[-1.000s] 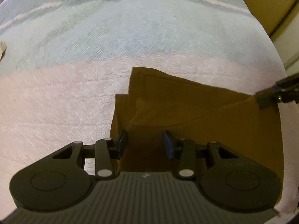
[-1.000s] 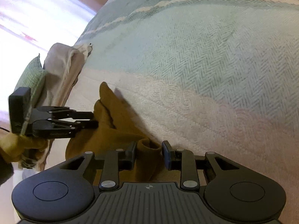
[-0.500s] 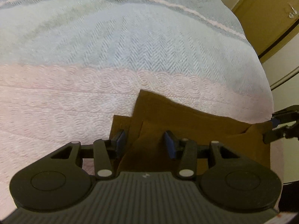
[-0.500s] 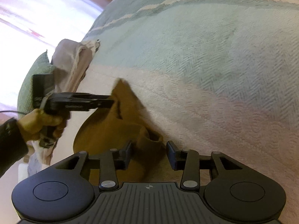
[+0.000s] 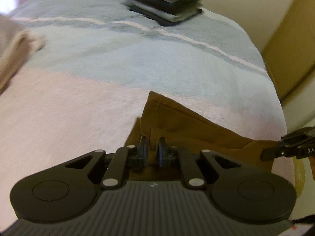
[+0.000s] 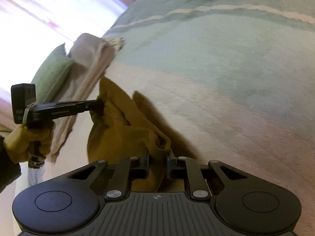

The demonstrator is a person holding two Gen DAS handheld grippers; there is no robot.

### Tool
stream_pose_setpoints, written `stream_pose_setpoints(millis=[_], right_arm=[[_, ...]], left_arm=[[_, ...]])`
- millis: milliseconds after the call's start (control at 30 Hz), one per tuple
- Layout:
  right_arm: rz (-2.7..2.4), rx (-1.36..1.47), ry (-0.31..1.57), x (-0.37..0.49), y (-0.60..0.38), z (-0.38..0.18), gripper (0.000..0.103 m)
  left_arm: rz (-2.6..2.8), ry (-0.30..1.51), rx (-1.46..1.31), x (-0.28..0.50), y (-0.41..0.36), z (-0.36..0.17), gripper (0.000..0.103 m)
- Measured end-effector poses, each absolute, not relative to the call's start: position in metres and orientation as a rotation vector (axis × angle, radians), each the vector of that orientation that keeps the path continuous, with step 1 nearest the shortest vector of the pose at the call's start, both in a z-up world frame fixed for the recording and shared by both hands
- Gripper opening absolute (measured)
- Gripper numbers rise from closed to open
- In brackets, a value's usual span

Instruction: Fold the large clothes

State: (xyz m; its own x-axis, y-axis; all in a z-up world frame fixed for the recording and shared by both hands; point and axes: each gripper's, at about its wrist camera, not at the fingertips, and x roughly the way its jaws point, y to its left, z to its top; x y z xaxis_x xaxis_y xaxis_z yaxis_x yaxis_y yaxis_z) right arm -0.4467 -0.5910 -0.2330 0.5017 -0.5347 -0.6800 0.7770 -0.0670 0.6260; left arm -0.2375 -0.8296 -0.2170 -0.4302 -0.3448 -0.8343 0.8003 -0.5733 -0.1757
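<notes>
A brown garment [image 5: 189, 129] hangs folded over the bed's pink and blue blanket [image 5: 98, 78]. My left gripper [image 5: 151, 147] is shut on the cloth's left edge, the fabric pinched between its pads. In the right wrist view the same garment [image 6: 126, 129] bunches between both tools. My right gripper [image 6: 157, 162] is shut on a thick fold of it. The left tool [image 6: 59, 108] shows at the left there, held by a yellow-gloved hand [image 6: 25, 141]. The right tool's tip [image 5: 283, 149] touches the cloth's right end in the left wrist view.
A stack of folded dark clothes [image 5: 167, 2] sits at the far end of the bed. A beige unfolded garment [image 6: 88, 63] and a green pillow [image 6: 53, 72] lie at the bed's left side. A brown door [image 5: 291, 45] stands to the right.
Both grippers have closed on the brown garment and lifted it off the blanket. The views tilted up, so the far stack of folded clothes came into sight.
</notes>
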Motion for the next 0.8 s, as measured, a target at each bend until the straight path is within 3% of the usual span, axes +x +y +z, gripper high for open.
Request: stream_pose_setpoints(millis=[333,567,800], right_arm=[[-1.163,1.237,0.283,-0.452,-0.595,-0.258,0.012],[-1.188,1.259,0.276,-0.463,-0.589,-0.247,0.012],[-1.299,1.079,0.297,-0.453,-0.577,-0.213,0.012]], left_arm=[[-2.010,0.828,1.228,-0.268,-0.883,-0.300,0.009],[-2.005,0.827,1.189,-0.250,-0.880,-0.268,0.013],[-2.039,0.816,1.066,-0.229,-0.865,-0.231,0.014]])
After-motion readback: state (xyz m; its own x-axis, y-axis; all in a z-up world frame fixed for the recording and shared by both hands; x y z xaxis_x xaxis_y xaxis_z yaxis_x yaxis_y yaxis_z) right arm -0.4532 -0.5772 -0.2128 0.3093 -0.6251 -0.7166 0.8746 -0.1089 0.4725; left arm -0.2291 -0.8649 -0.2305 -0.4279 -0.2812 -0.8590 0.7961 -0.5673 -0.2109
